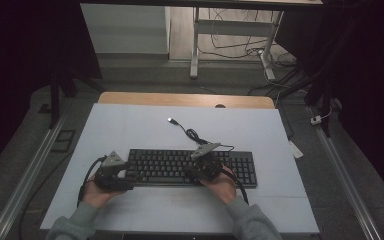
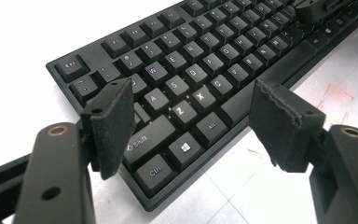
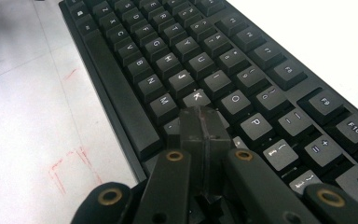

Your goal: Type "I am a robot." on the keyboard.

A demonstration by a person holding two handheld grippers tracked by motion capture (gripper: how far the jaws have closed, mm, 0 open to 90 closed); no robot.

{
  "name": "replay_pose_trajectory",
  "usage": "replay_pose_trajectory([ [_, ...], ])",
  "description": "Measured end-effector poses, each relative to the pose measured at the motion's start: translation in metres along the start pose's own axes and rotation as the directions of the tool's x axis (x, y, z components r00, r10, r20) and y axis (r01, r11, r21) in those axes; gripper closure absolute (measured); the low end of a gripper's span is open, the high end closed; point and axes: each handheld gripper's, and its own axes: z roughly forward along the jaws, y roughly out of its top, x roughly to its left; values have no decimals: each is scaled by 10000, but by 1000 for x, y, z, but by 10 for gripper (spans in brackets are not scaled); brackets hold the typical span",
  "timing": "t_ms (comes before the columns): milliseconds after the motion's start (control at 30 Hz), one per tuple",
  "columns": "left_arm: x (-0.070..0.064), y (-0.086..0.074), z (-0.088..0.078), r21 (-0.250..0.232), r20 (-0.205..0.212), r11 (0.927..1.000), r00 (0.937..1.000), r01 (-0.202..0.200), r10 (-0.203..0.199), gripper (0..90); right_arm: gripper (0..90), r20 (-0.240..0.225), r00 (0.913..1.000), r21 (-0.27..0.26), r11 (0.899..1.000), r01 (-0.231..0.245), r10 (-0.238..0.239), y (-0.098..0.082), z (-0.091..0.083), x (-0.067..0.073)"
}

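Note:
A black keyboard lies flat near the front of the white table top. My left gripper stands open at the keyboard's left end, its pads straddling the Shift, Z and X keys with nothing pressed between them. My right gripper is shut, its two pads pressed flat together with nothing between. Its tip sits low over the keys just below K, and whether it touches a key I cannot tell. The right gripper also appears far off in the left gripper view.
The keyboard's cable runs back across the table to a loose USB plug. Faint red marks lie on the table in front of the keyboard. A wooden edge borders the far side, with a desk frame and floor cables behind.

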Motion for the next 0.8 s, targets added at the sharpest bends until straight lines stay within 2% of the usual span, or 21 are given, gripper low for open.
replay_pose_trajectory([
  [267,0,0,0,32,6,10000,10000,70,-70,311,900,183,9998,244,9996,122,-126,-3,5,0],
  [433,0,0,0,14,-8,10000,10000,48,-48,311,900,217,9997,95,9999,106,-108,-4,3,1],
  [500,0,0,-1,-5,-6,10000,10000,48,-48,311,900,202,9998,-156,9999,24,-21,-4,0,1],
  [667,2,0,-1,-5,-7,10000,10000,66,-66,311,898,335,9993,-671,9976,166,-144,-3,-9,0],
  [700,1,0,-1,-17,-3,10000,10000,70,-70,311,876,259,9996,-814,9966,108,-87,-3,-11,-1],
  [800,1,0,-1,-47,-14,10000,10000,54,-54,310,712,380,9992,-1102,9939,-88,130,-5,-16,-3],
])
